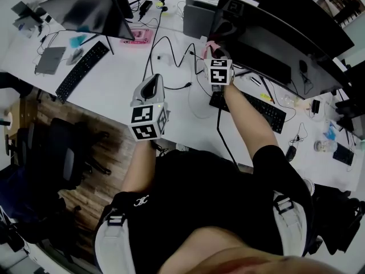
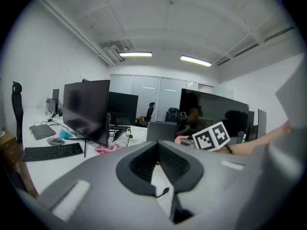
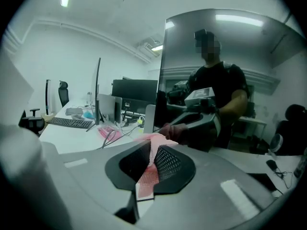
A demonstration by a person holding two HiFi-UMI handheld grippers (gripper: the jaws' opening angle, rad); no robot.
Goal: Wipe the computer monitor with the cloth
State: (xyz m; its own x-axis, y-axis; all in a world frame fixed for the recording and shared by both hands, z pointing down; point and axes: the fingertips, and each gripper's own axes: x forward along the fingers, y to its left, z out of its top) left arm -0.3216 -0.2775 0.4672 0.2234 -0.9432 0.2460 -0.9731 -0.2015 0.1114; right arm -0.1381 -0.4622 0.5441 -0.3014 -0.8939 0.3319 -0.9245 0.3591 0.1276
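White desk (image 1: 171,113) spanned the scene. Big dark computer monitor (image 1: 285,33) stood far right; its screen showed a reflection of the person in the right gripper view. Second monitor (image 1: 85,10) stood far left. Black keyboard (image 1: 251,108) lay near-right of the big monitor. Left gripper (image 1: 153,81) hung over the desk's near edge, left of center, tips clenched together with nothing between, well apart from the screen. Right gripper (image 1: 213,51) was at the monitor's left end, jaws clamped on the pink cloth (image 3: 152,143); cloth was right at the screen's lower left; contact unclear.
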